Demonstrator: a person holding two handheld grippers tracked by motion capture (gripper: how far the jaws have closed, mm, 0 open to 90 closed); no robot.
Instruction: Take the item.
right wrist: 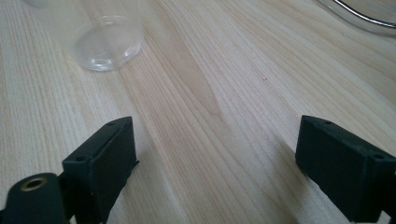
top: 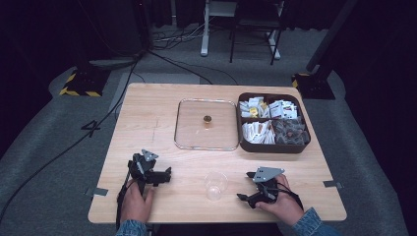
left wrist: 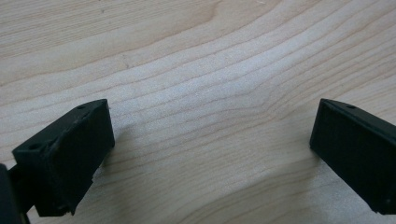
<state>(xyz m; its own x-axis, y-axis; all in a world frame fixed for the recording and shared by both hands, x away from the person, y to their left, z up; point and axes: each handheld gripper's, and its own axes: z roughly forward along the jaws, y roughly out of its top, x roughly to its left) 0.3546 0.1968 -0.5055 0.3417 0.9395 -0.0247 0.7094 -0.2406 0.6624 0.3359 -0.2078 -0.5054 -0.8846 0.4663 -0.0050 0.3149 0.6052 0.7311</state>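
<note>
Both grippers rest wide open and empty on the worktop (top: 147,128); right gripper (top: 244,197) should approach the clear plastic cup (top: 215,185) level, fingers straddling its wall.

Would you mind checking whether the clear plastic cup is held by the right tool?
No, the clear cup stands alone on the table, apart from the open right tool.

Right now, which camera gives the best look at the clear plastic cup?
The high view: the whole clear cup stands upright between both grippers. The right gripper view catches just its base, cropped at the top edge; the left gripper view faces bare table.
</note>
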